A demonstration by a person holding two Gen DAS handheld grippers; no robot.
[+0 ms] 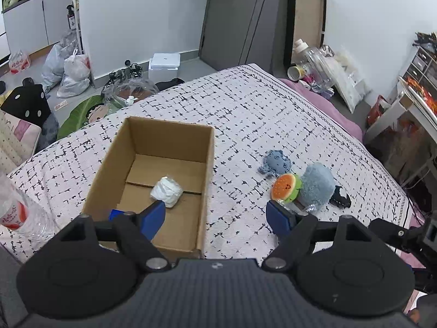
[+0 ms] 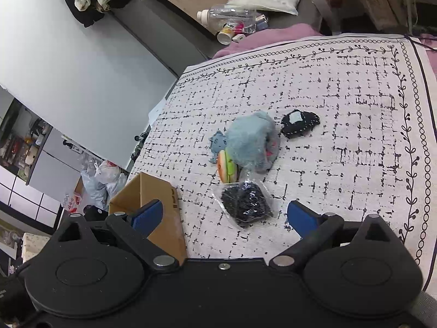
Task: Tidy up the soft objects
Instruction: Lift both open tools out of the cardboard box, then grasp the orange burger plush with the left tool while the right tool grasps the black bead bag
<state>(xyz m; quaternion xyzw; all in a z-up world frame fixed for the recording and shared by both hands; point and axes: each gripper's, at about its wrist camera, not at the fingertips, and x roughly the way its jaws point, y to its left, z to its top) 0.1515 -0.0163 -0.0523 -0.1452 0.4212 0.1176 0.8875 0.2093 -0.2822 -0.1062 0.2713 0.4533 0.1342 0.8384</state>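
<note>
An open cardboard box lies on the bed, a white wrapped bundle on its floor. My left gripper hangs open over the box's near right corner, with nothing between its fingers. Right of the box lie a small blue plush, an orange-and-green burger plush and a fluffy blue plush. In the right wrist view the fluffy blue plush, a black plush and a clear bag of black stuff lie ahead of my open right gripper. The box corner is at its left.
A clear plastic bottle lies at the bed's left edge. The patterned bedspread reaches to a bordered edge at the right. Bags, a white case and clutter stand on the floor beyond the bed; shelves stand at the right.
</note>
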